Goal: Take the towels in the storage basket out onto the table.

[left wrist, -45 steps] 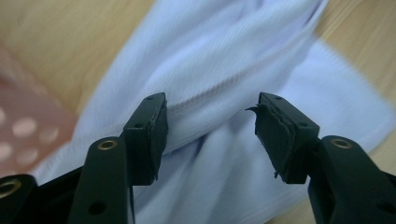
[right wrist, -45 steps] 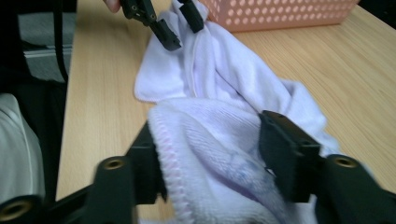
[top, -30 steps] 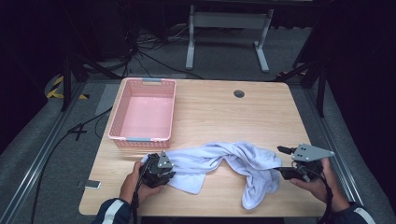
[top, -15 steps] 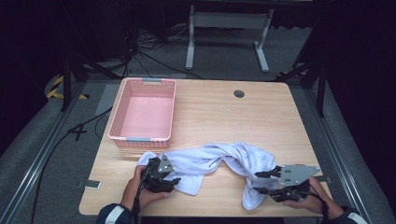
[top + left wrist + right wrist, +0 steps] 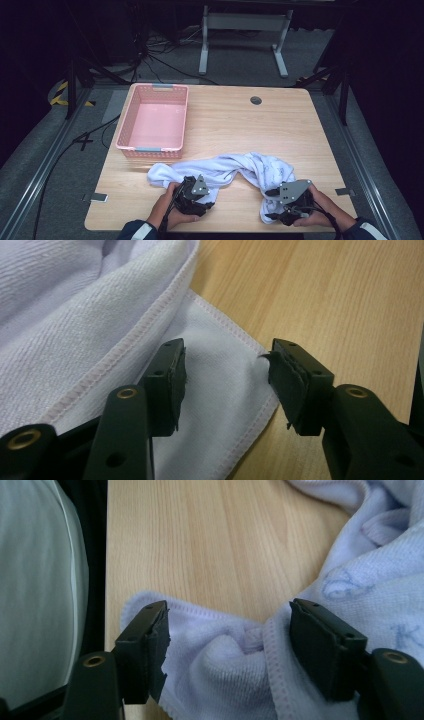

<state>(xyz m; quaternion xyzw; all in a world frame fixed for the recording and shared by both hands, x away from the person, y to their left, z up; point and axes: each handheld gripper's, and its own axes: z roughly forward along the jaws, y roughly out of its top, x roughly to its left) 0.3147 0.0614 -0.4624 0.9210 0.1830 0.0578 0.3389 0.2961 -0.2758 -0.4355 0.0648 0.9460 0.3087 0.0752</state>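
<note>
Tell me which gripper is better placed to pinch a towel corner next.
Left, probably. The left gripper has open jaws straddling a flat hemmed corner of the towel, a clean edge to pinch. The right gripper, also open, faces a bunched fold with no clear corner.

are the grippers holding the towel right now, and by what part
Nothing is held. The left gripper has just been closing, its open jaws around a hemmed corner of the towel; the right gripper has just been opening, straddling a bunched end.
</note>
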